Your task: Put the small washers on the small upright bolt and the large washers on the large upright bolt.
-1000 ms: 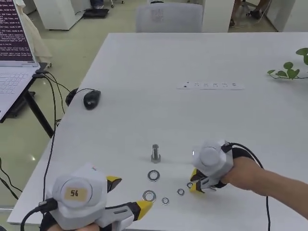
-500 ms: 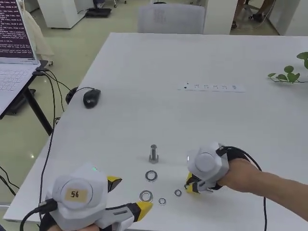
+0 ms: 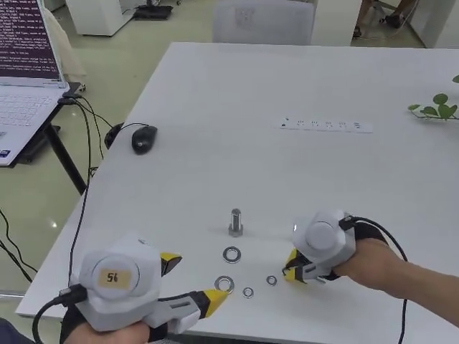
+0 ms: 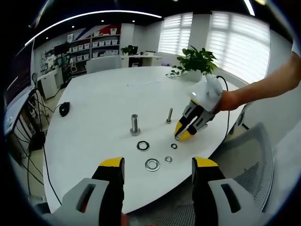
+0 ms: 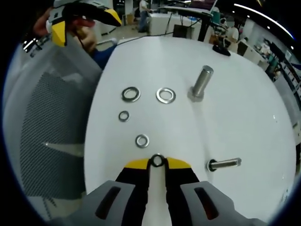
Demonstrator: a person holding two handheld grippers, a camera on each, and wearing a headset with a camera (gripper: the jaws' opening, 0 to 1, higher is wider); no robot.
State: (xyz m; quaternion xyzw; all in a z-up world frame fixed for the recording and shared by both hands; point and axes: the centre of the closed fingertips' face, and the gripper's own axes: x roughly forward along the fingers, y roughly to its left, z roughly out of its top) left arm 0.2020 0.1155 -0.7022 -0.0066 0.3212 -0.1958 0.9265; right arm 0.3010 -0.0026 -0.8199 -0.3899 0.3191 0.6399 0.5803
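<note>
Label [image 3: 112,276], yellow, on left gripper [image 3: 195,278] at lower left of head view: a 5, then one blurred character. Jaws wide apart, nothing between. Right gripper [image 3: 290,269] pinched onto one small washer [image 5: 157,160], low over white table [image 3: 237,107], near small bolt [image 4: 169,115]. Loose washers [image 3: 231,254] just below large bolt [image 3: 235,222], lower centre. Laptop [image 3: 21,64] upper left, screen text too small to read; pale office floor beyond.

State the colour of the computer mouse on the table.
The mouse is black; clearest in the head view.
</note>
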